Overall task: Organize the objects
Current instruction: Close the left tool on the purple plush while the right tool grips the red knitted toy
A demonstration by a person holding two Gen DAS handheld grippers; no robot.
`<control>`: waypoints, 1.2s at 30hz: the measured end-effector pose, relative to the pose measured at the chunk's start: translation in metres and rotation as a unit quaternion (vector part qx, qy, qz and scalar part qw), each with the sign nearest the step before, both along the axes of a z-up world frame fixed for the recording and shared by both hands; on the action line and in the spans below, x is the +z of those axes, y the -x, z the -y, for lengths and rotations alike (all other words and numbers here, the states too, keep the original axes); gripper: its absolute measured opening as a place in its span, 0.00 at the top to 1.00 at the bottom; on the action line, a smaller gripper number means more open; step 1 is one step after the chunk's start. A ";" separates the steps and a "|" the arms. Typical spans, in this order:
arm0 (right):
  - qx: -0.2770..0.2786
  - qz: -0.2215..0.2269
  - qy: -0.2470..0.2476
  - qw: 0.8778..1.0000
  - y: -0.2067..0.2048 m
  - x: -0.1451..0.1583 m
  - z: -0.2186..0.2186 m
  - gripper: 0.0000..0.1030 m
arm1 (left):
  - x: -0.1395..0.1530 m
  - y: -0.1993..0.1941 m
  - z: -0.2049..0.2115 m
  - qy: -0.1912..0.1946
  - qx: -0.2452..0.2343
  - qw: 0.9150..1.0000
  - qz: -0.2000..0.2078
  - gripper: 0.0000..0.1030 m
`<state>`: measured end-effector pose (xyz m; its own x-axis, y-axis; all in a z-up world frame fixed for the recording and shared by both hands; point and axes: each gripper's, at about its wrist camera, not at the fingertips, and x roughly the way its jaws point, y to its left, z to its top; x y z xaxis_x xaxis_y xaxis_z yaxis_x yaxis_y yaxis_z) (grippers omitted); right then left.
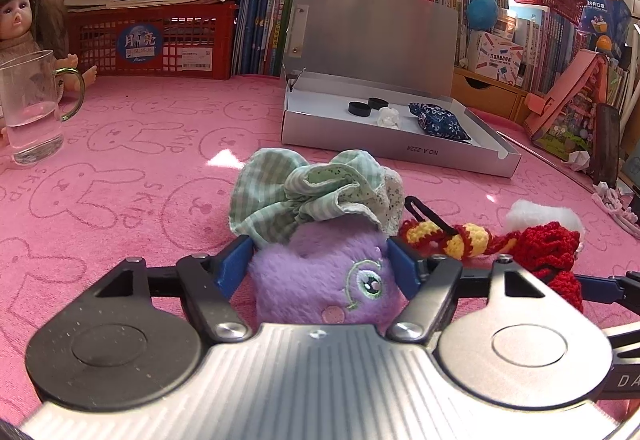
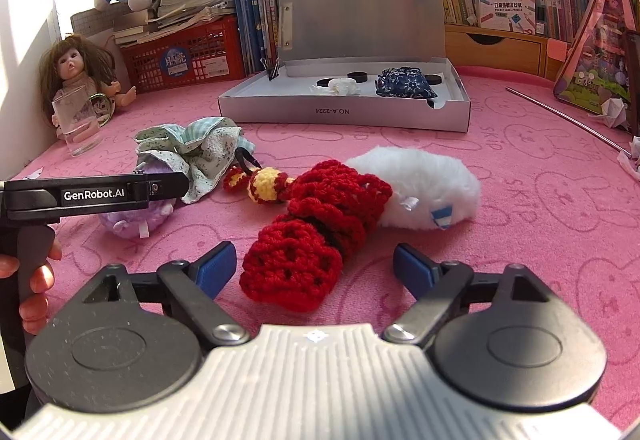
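Note:
A purple plush toy [image 1: 320,276] lies on the pink mat between the blue fingers of my left gripper [image 1: 320,260], which touch its two sides. A green checked cloth pouch [image 1: 308,196] lies just beyond it. A red crochet piece [image 2: 316,228] with a red-and-yellow charm [image 2: 264,182] lies beside a white fluffy plush [image 2: 424,184]. My right gripper [image 2: 316,268] is open, its fingers on either side of the crochet's near end without touching it. The purple plush [image 2: 132,218] shows under the left gripper's body in the right wrist view. An open silver box [image 2: 460,116] stands behind.
The box holds black discs [image 2: 358,76], a white crumpled thing [image 2: 344,86] and a blue patterned pouch [image 2: 404,82]. A glass mug [image 1: 30,108] and a doll [image 2: 76,68] stand at the left. A red crate [image 1: 152,40], books and plush toys line the back.

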<state>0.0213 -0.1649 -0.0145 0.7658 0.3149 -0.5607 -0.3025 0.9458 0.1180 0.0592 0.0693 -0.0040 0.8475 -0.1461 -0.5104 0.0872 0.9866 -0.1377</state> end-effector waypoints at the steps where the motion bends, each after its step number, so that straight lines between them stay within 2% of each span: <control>1: 0.001 0.001 -0.001 1.000 0.001 0.001 0.000 0.13 | 0.001 0.002 0.000 -0.002 0.001 1.000 0.001 0.26; 6: 0.000 0.002 -0.001 1.000 0.003 0.001 0.001 0.14 | 0.008 0.018 0.010 -0.039 -0.025 0.999 0.021 0.26; 10: -0.006 -0.002 -0.007 1.000 0.002 0.001 0.004 0.17 | 0.003 0.019 0.013 -0.050 -0.029 0.998 0.012 0.25; 13: -0.009 -0.003 -0.013 1.000 0.001 0.002 0.006 0.20 | -0.003 0.014 0.011 -0.032 -0.023 0.999 -0.007 0.25; 18: -0.004 -0.004 -0.023 1.000 0.001 0.004 0.006 0.26 | -0.006 0.012 0.015 -0.036 -0.019 0.999 -0.002 0.27; 27: 0.010 -0.006 -0.029 1.000 0.005 0.006 0.002 0.48 | -0.003 0.018 0.017 -0.021 -0.038 0.999 -0.005 0.30; 36: 0.009 -0.002 -0.040 0.999 0.011 0.012 0.007 0.50 | 0.010 0.033 0.039 -0.008 -0.087 0.996 0.013 0.30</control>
<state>0.0108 -0.1723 -0.0024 0.7572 0.3737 -0.5357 -0.3197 0.9272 0.1950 0.0258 0.0305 0.0061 0.8224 -0.2846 -0.4926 0.2611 0.9581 -0.1176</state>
